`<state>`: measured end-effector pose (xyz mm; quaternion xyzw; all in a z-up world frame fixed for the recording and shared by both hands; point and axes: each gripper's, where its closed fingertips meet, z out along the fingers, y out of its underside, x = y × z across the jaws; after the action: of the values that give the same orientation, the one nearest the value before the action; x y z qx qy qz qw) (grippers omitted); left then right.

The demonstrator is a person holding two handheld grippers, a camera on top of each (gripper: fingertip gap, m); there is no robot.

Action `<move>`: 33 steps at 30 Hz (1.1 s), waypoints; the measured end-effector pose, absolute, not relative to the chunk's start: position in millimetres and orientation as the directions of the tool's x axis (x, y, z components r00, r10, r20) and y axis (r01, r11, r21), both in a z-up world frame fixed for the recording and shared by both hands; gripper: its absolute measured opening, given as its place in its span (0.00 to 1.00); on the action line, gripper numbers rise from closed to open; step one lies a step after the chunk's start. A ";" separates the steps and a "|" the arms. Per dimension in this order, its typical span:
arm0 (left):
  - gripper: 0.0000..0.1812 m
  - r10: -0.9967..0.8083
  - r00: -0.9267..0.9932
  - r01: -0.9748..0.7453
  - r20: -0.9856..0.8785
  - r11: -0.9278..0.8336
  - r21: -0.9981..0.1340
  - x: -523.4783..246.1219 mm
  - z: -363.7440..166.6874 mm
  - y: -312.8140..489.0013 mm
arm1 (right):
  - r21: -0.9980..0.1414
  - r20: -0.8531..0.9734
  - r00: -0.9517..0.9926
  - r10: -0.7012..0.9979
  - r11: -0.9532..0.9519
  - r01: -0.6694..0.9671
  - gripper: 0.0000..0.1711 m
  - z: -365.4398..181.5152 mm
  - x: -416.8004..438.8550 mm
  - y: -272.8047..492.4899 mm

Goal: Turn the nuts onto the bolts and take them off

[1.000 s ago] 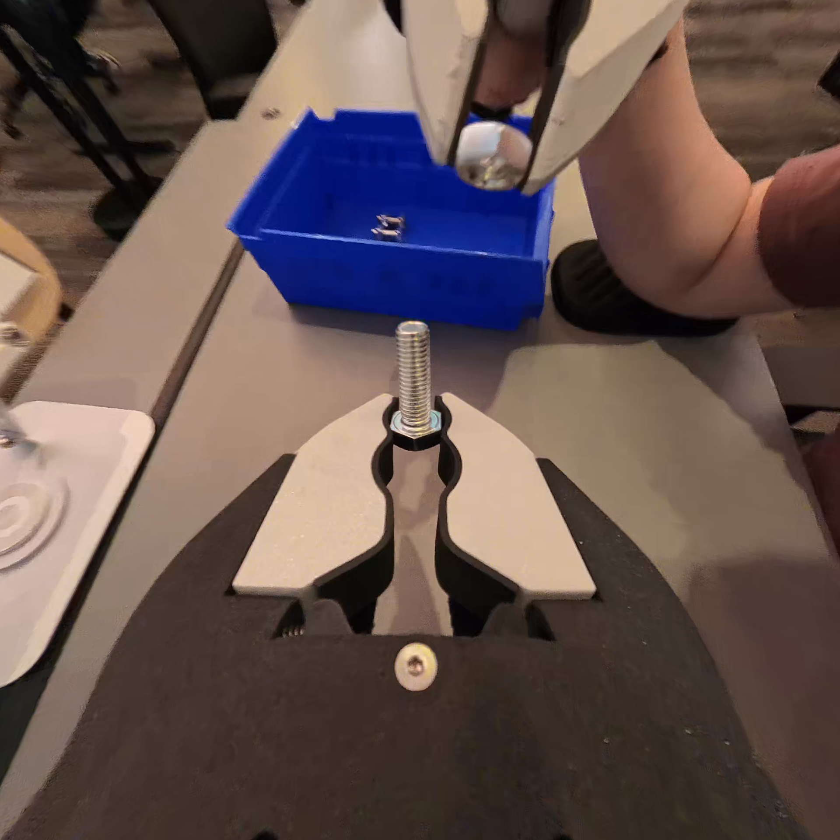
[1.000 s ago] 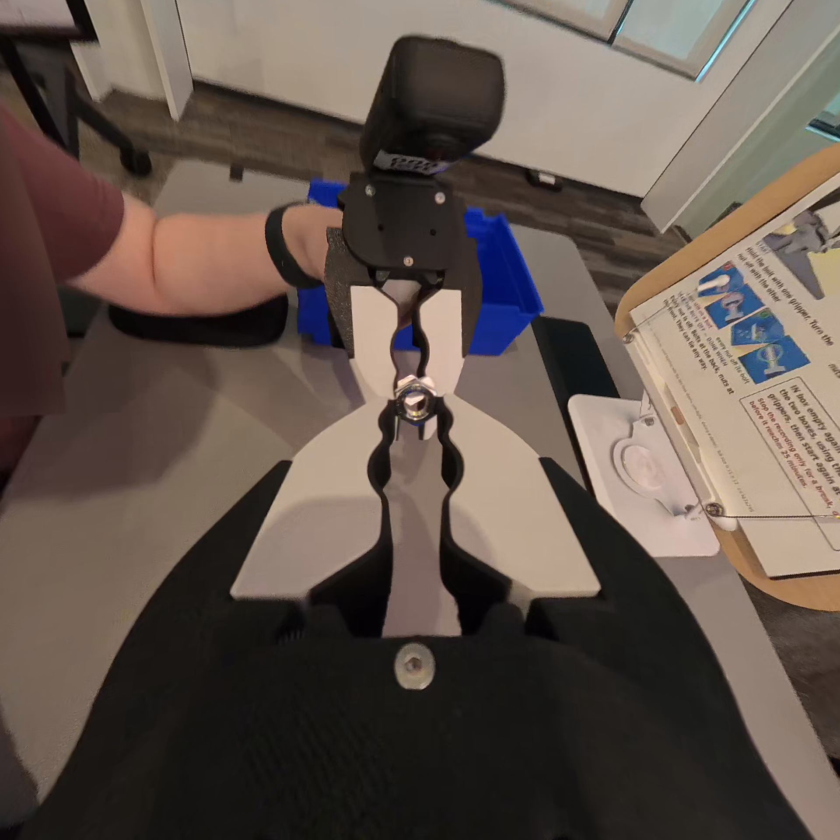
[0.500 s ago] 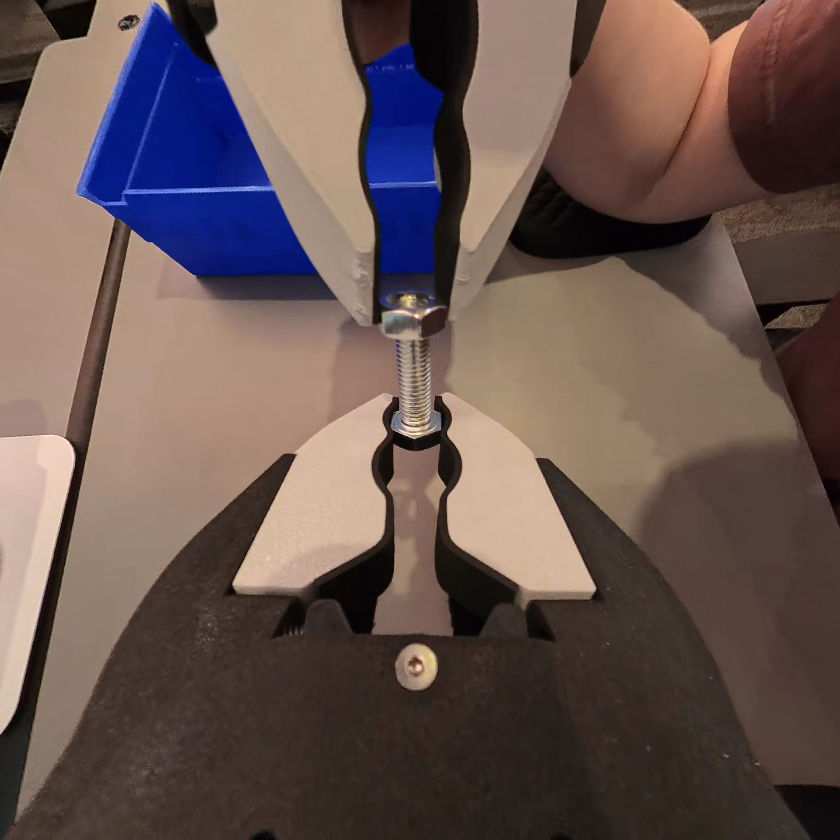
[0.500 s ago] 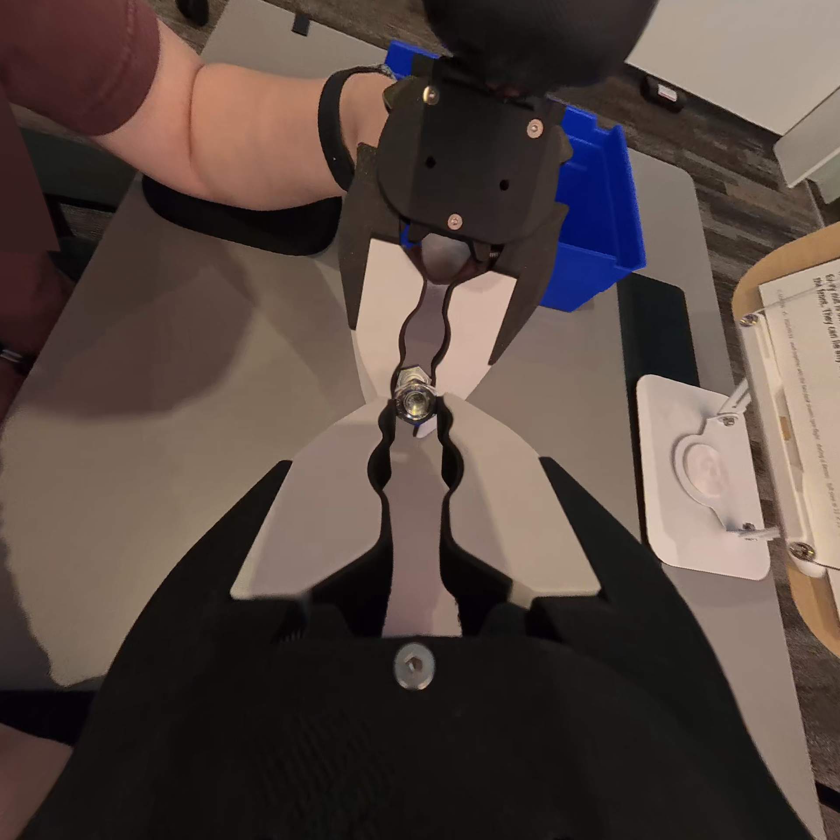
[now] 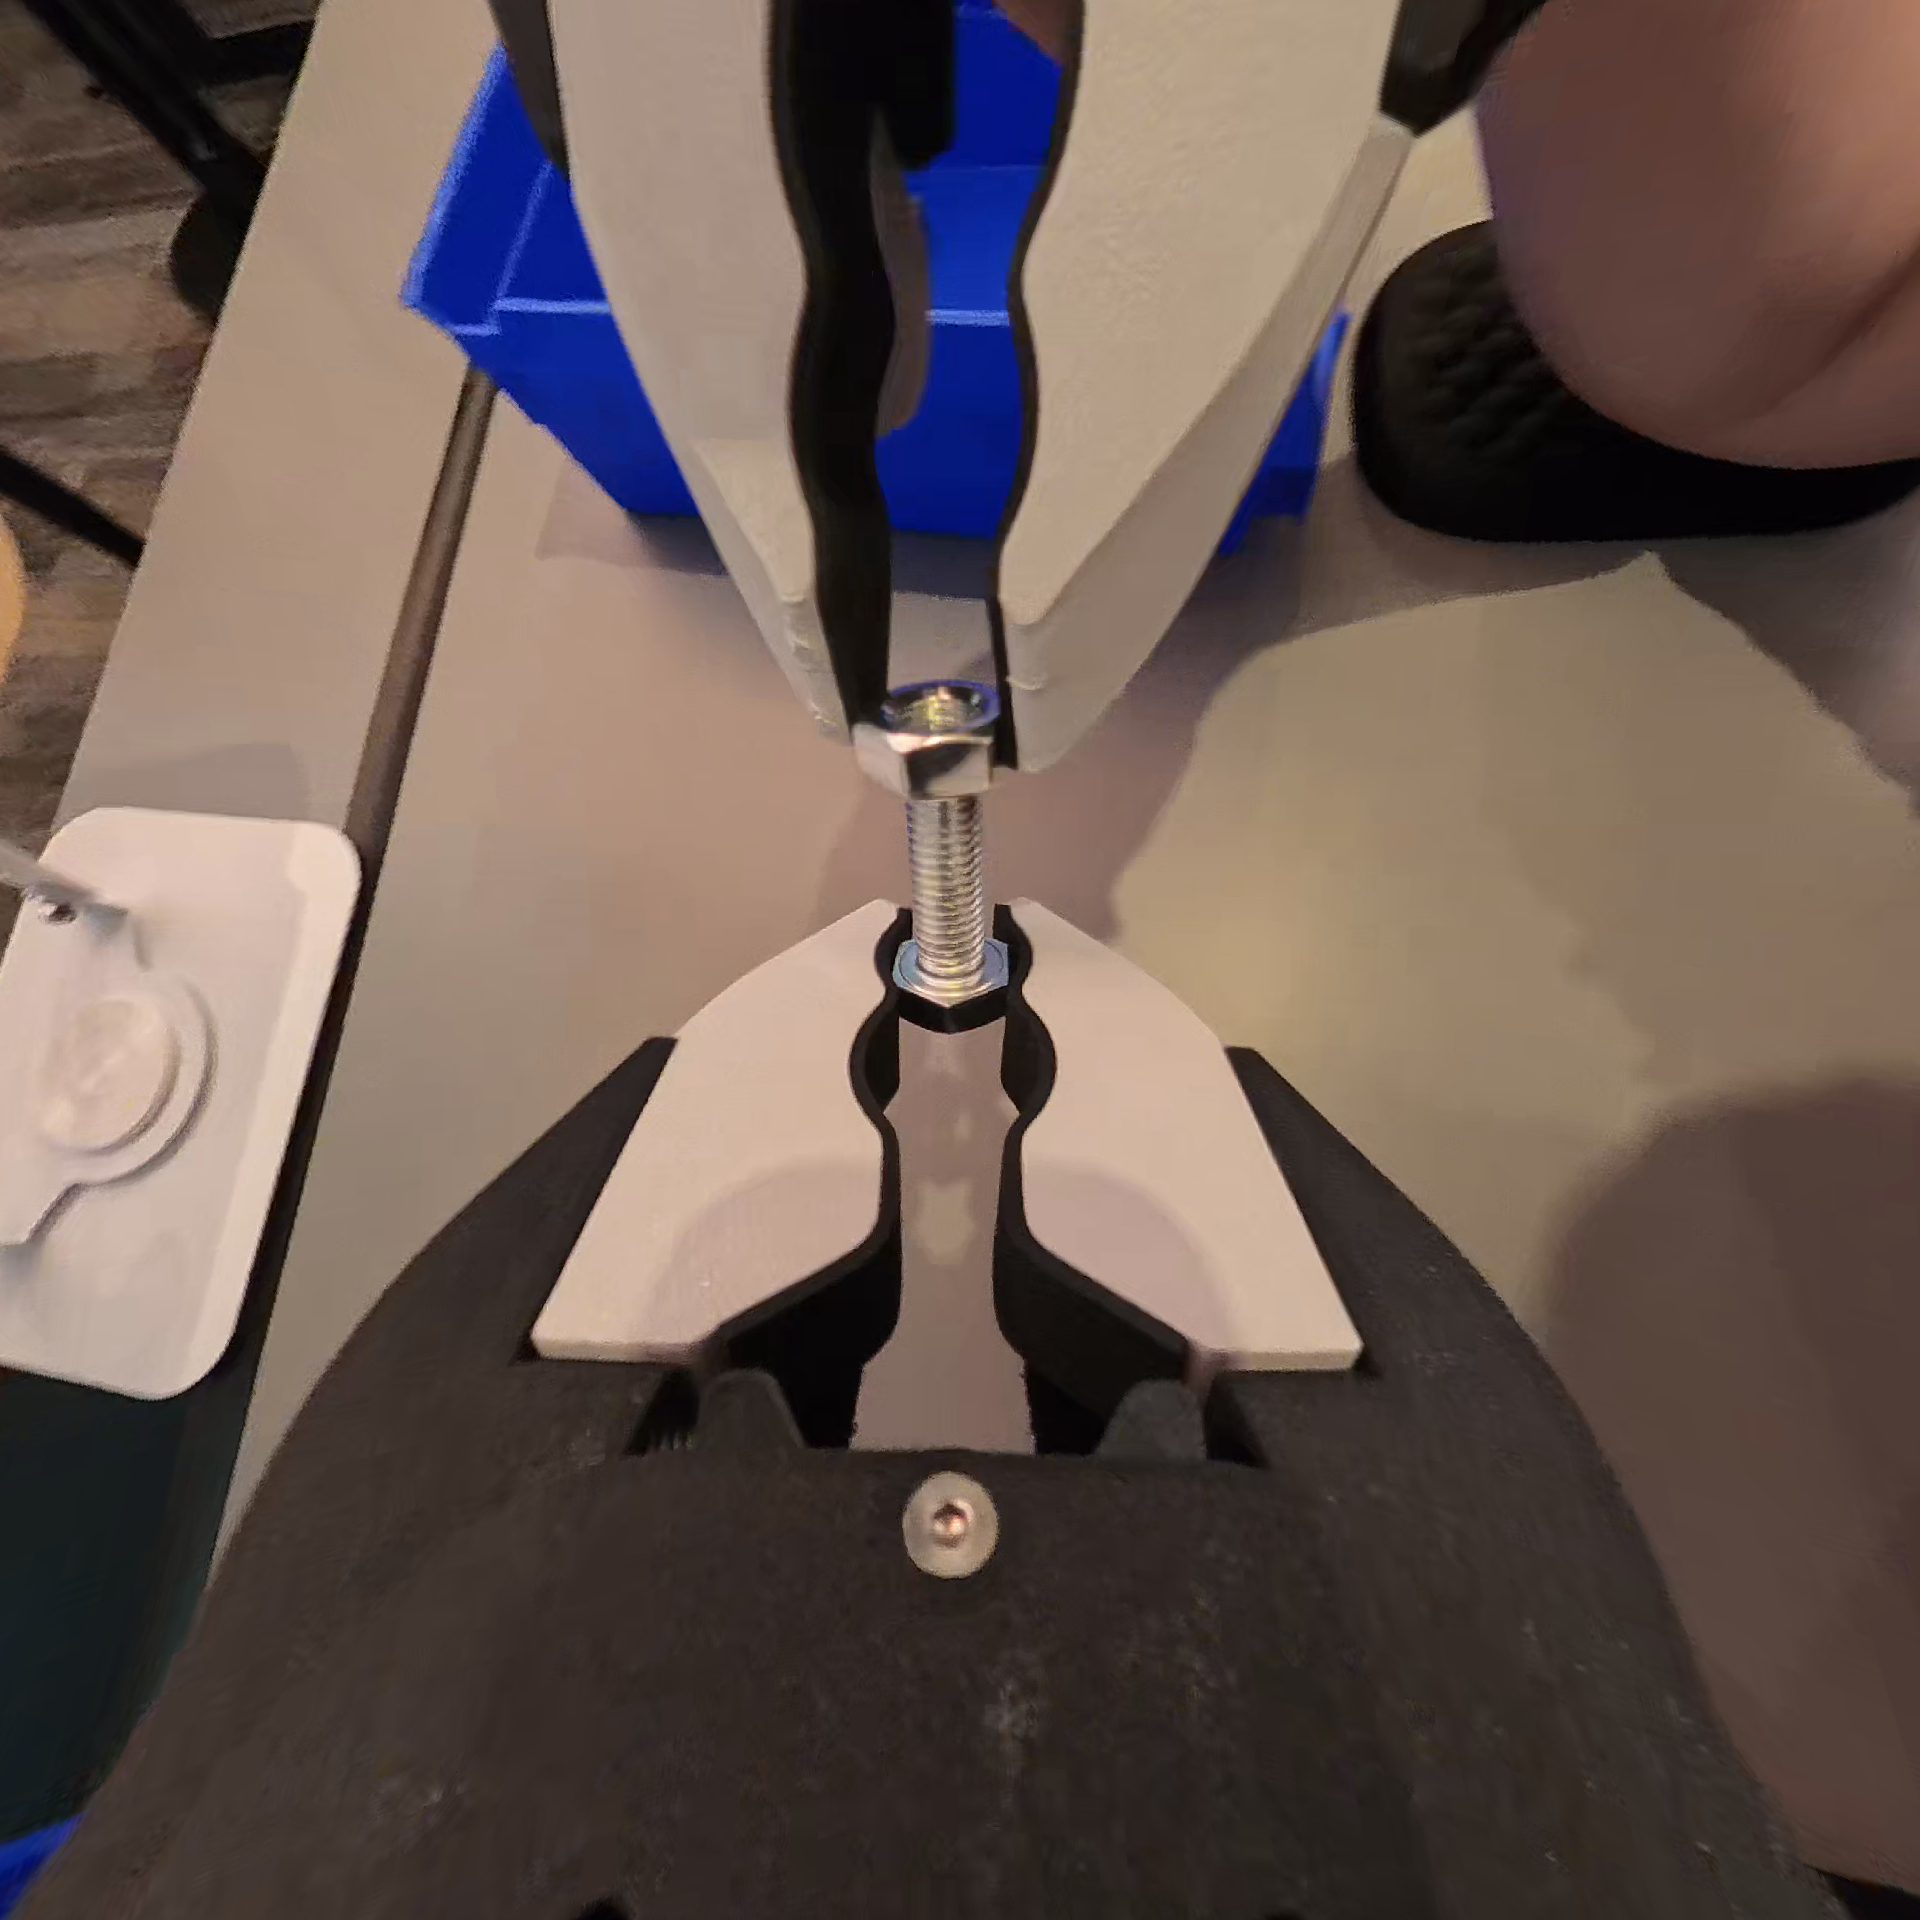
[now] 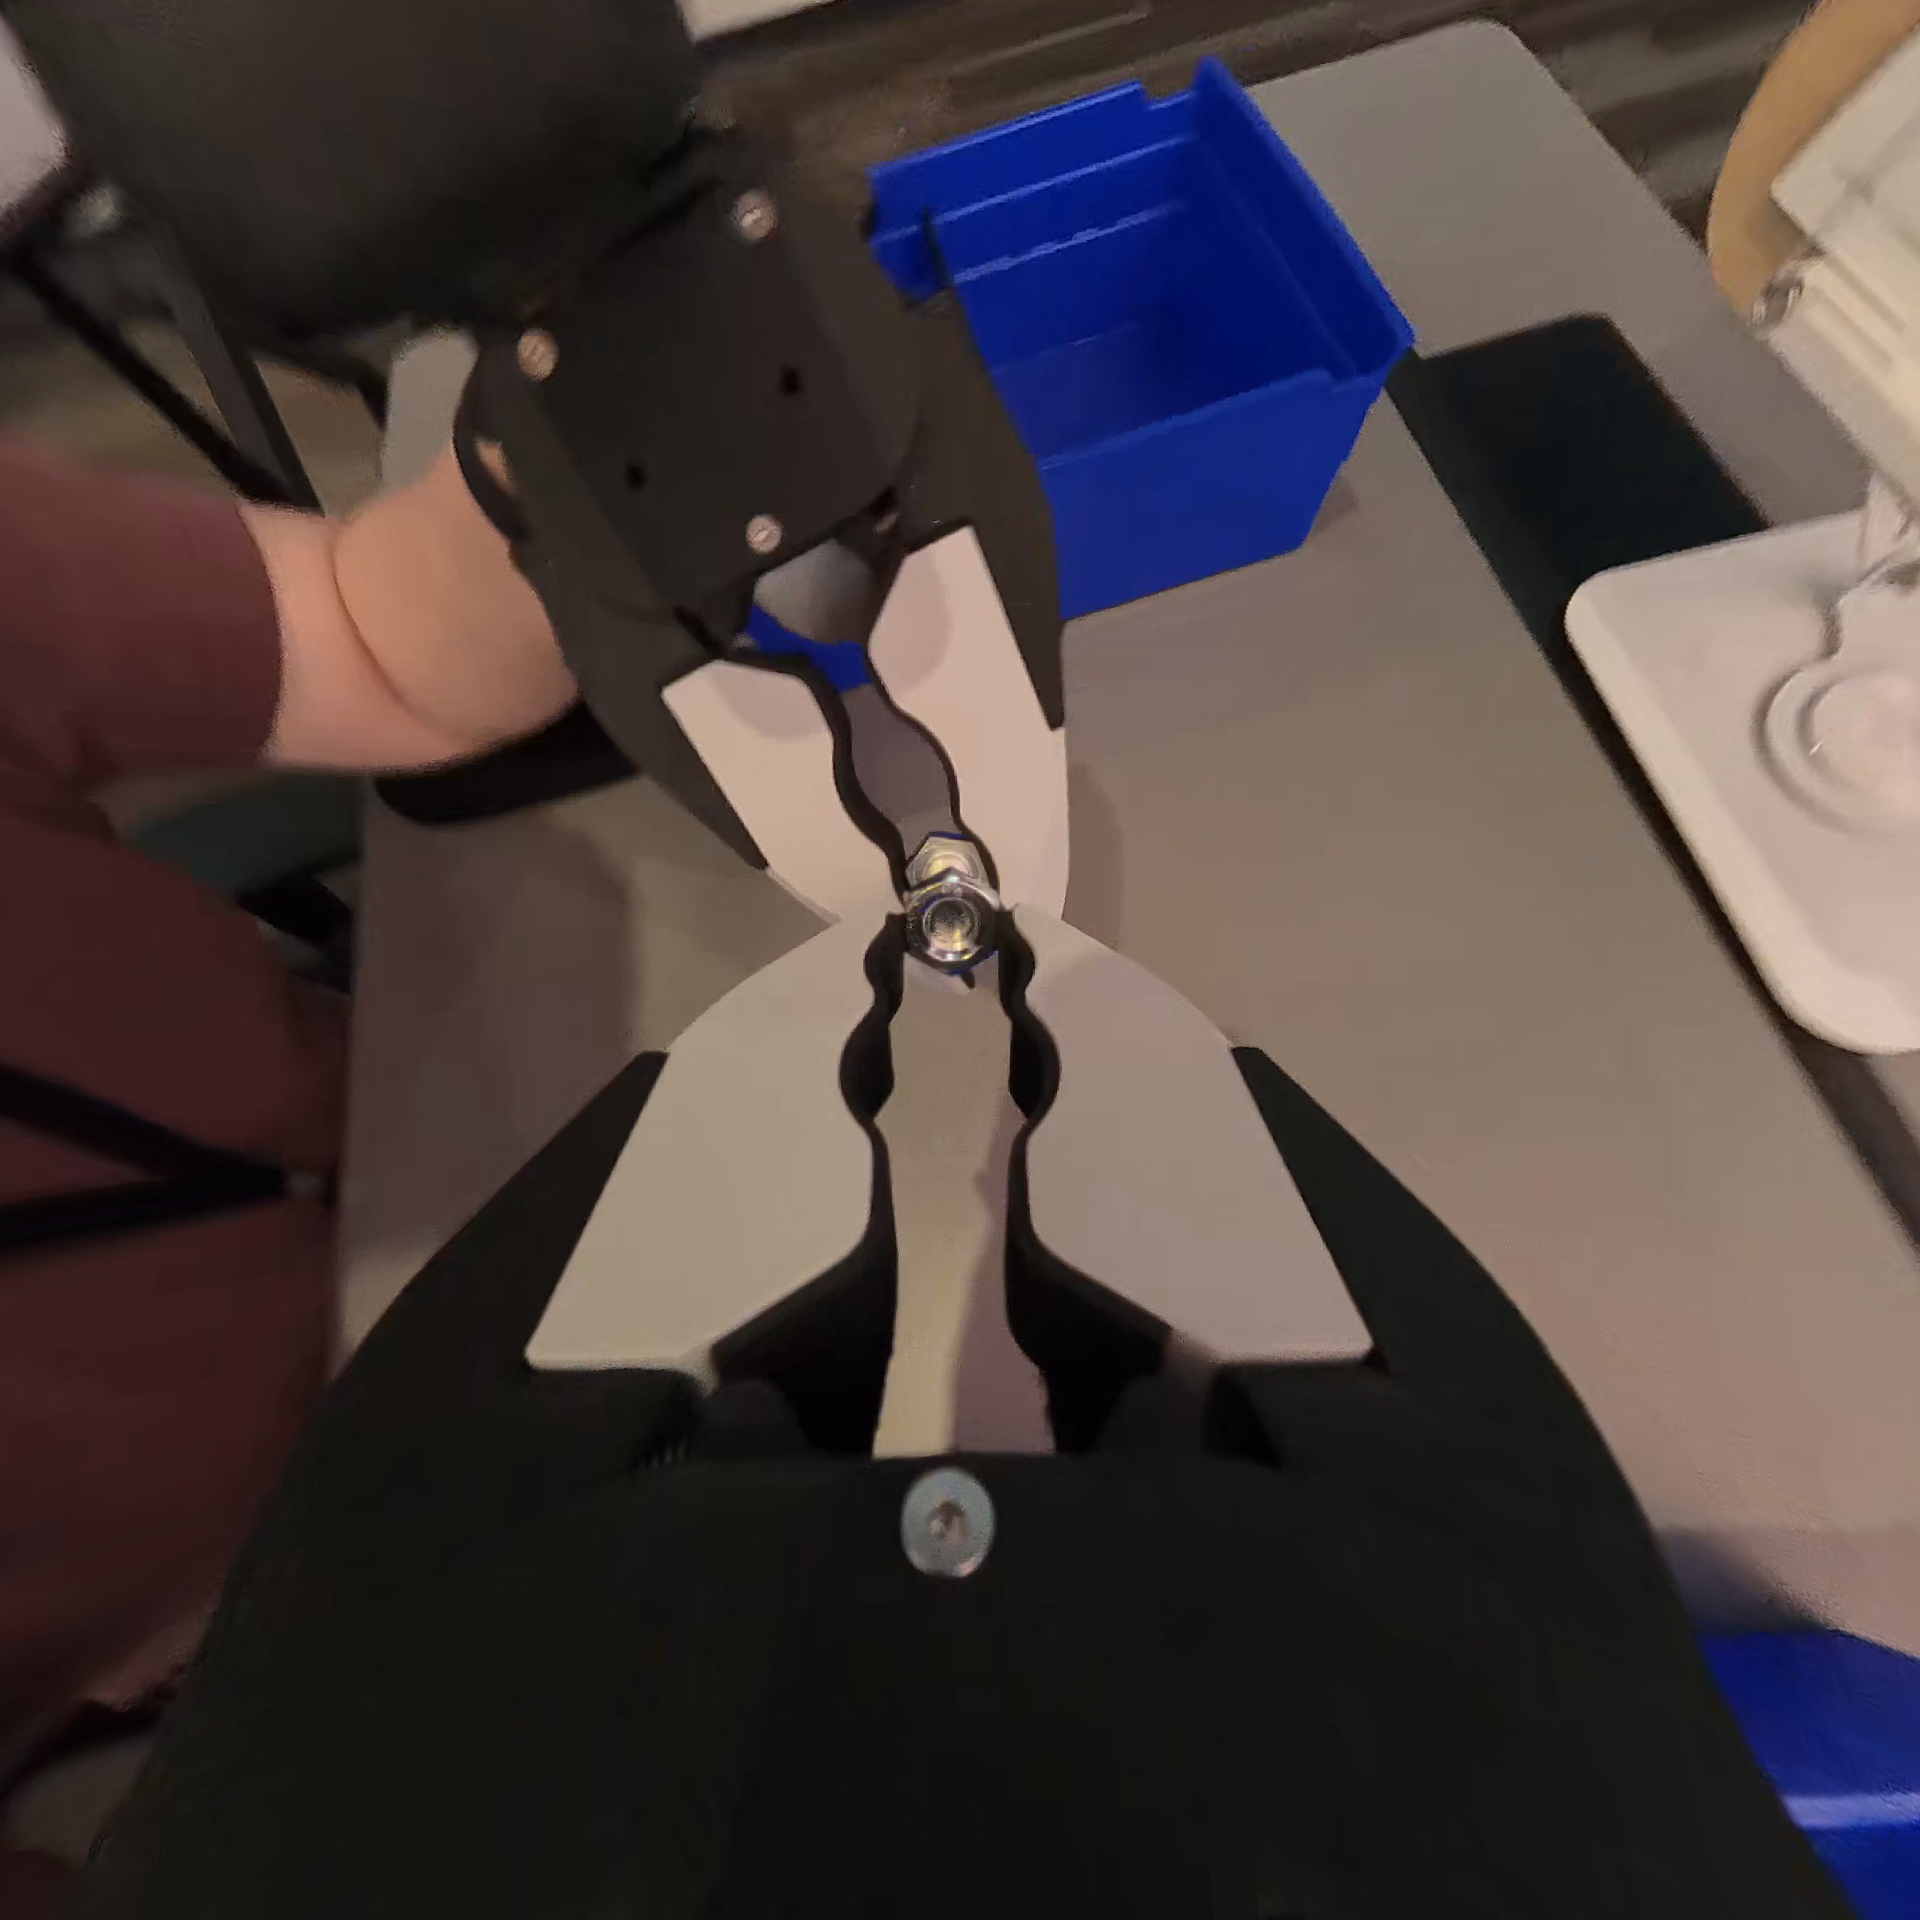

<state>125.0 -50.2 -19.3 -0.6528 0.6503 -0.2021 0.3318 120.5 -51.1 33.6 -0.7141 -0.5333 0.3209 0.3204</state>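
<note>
At frame centre, the left gripper [image 5: 948,971] pinches the threaded steel bolt [image 5: 943,894] upright, steadying it while the right gripper [image 5: 925,727] clamps the shiny hex nut [image 5: 928,756] onto its tip.

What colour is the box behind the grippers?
The bin is bright blue, clearest in the right wrist view.

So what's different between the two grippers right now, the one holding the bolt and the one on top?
The left gripper clamps the bolt at its head, threads pointing up; the right gripper grips the nut at the bolt's top end. The left reaches in from the side, while the right comes down from above. Both are shut and share the same white fingers and black body.
</note>
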 end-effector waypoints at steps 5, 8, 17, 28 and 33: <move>0.08 -0.976 0.153 -0.710 -0.157 0.003 -0.705 120.3 -16.4 -39.7 | -0.815 -0.171 0.282 0.944 -0.297 0.497 0.11 36.5 117.2 -41.4; 0.08 -0.974 0.165 -0.697 -0.154 -0.005 -0.717 120.7 -13.7 -38.4 | -0.825 -0.136 0.287 0.948 -0.269 0.496 0.11 39.2 117.0 -40.9; 0.08 -0.971 0.163 -0.692 -0.176 0.015 -0.722 121.0 -10.5 -38.6 | -0.831 -0.131 0.278 0.952 -0.258 0.492 0.11 41.1 116.6 -42.2; 0.08 -0.976 0.161 -0.627 -0.150 0.016 -0.778 123.0 3.7 -41.3 | -0.858 -0.055 0.273 0.960 -0.185 0.480 0.20 49.5 117.7 -40.5; 0.08 -0.979 0.162 -0.518 -0.123 0.022 -0.855 124.9 25.4 -42.7 | -0.945 0.036 0.191 0.981 -0.029 0.326 0.26 86.2 112.0 -50.0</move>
<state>124.9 -42.7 25.4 -0.6412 0.5839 -0.2794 0.4122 112.0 -50.0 86.2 -0.6214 -0.5256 0.3581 0.4575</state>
